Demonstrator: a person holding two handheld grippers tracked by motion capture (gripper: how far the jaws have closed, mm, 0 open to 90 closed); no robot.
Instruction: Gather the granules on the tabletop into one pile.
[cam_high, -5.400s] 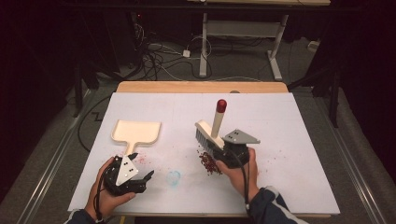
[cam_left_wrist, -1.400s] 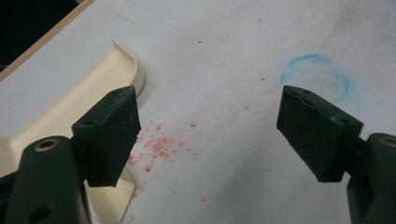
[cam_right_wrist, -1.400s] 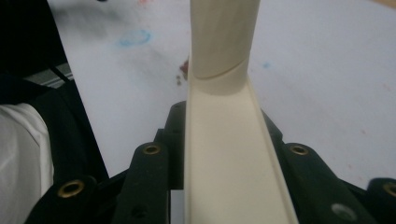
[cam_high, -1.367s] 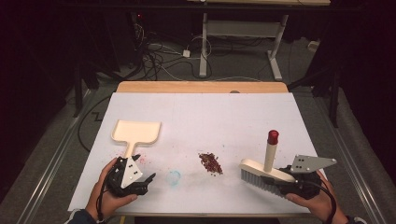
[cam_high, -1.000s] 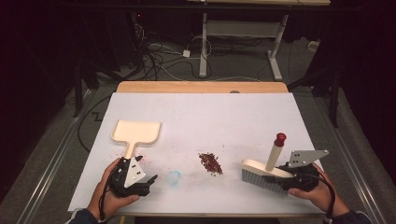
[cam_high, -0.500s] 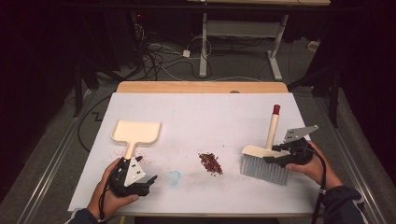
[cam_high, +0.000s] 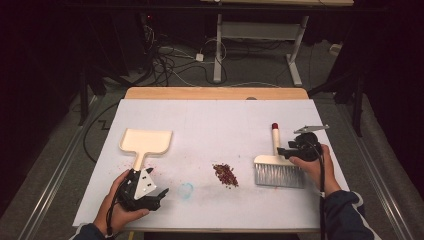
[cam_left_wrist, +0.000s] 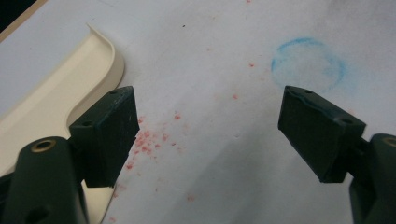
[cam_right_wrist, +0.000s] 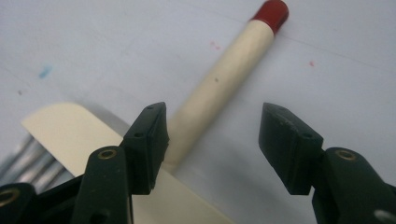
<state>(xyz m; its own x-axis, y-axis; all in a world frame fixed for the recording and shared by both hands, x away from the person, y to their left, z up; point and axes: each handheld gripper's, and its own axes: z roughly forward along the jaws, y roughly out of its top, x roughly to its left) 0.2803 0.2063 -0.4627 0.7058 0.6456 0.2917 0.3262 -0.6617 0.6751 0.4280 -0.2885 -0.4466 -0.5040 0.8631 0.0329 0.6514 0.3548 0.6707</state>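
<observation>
White paper covered the wooden table (cam_high: 215, 93), with dark floor and tangled cables beyond it. On the sheet lay a cream plastic dustpan (cam_high: 145, 142), flat and square with a raised rim and a short handle. A small heap of dark red crumbs (cam_high: 226, 174) sat near the middle. A hand brush (cam_high: 278, 167) lay flat at the right, its grey bristles toward the person, with a broad cream head and a round cream handle capped in red.

The right gripper (cam_high: 291, 151) hovered just beside the brush's handle. Its jaws had just been opening and stood apart, with nothing pressed between them. The right gripper view showed what the high view could not: the smooth handle (cam_right_wrist: 222, 84) ran up between the black jaws, free of both pads.

The left gripper (cam_high: 159, 196) rested near the dustpan's handle, jaws wide apart and empty. The left gripper view brought out fine red specks (cam_left_wrist: 148, 142) scattered on the paper, a faint blue ring (cam_left_wrist: 308, 64), and the dustpan's curved rim (cam_left_wrist: 100, 53) beside one jaw.
</observation>
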